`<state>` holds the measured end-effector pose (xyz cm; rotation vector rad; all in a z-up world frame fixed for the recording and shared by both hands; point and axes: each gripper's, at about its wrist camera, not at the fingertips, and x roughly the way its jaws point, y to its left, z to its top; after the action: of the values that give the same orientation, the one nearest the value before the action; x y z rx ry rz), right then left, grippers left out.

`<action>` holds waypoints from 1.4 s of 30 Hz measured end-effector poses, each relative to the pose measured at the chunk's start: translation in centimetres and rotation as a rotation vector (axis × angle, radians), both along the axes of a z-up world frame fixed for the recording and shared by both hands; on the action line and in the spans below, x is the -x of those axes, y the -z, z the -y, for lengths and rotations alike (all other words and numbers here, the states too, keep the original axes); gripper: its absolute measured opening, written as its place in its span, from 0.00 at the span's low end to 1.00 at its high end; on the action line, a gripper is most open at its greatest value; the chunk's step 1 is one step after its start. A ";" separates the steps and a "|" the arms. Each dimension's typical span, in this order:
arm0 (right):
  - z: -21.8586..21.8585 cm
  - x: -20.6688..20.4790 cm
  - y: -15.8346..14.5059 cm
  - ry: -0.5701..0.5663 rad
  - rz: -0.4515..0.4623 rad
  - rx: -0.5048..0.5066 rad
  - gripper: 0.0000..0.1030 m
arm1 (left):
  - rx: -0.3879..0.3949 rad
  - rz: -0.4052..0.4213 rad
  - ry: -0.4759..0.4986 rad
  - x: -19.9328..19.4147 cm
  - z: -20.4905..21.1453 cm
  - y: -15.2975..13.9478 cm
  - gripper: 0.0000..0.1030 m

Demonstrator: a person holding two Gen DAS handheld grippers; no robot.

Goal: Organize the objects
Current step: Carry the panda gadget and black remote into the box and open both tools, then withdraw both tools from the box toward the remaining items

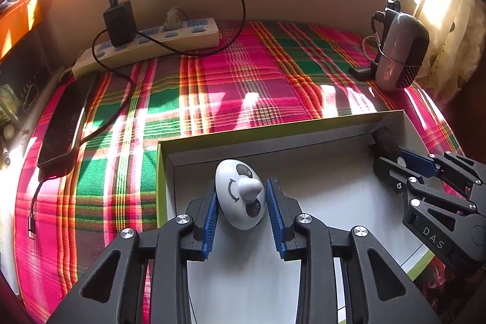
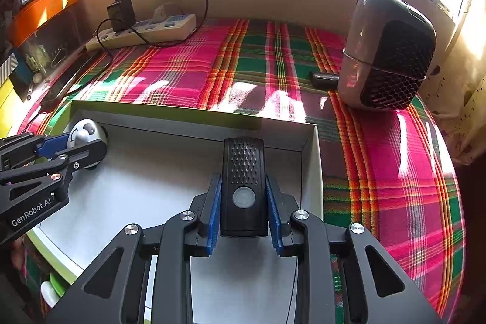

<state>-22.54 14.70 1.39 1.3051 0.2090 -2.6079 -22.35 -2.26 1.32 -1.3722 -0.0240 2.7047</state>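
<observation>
Inside the white box [image 1: 170, 154], a panda-faced egg toy [image 1: 240, 196] is flanked by the left gripper [image 1: 243, 217], its fingers slightly parted on the right. A black flashlight [image 2: 243, 190] is clamped by the right gripper [image 2: 243, 216], over the box's right corner.

Plaid cloth [image 1: 243, 81] bears box [image 1: 273, 123], power strip [image 1: 170, 41], phone [image 1: 65, 123], heater [image 1: 401, 53].

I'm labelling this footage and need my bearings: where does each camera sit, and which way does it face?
Left wrist view: sits on the left gripper, looking forward and down into the white box; its own fingers flank a white egg-shaped gadget, and the right gripper shows at right.
Right wrist view: sits on the right gripper, same direction; its own fingers clamp a black device, and the left gripper shows at left.
Shared: box, plaid cloth, power strip, speaker.
</observation>
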 end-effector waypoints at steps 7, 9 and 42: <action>0.3 0.0 0.1 0.007 -0.005 -0.014 0.28 | 0.011 0.003 -0.004 0.1 -0.1 0.1 0.28; 0.4 -0.1 0.1 0.011 -0.006 -0.018 0.31 | 0.010 0.004 -0.005 0.1 -0.1 0.1 0.29; -1.0 -6.2 -3.6 0.045 -0.104 0.017 0.45 | -0.048 -0.079 -0.048 -6.5 2.2 -3.5 0.30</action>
<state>-16.36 15.68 5.01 1.1835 0.1757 -2.7116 -15.81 -4.43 4.85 -1.2667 -0.1161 2.7755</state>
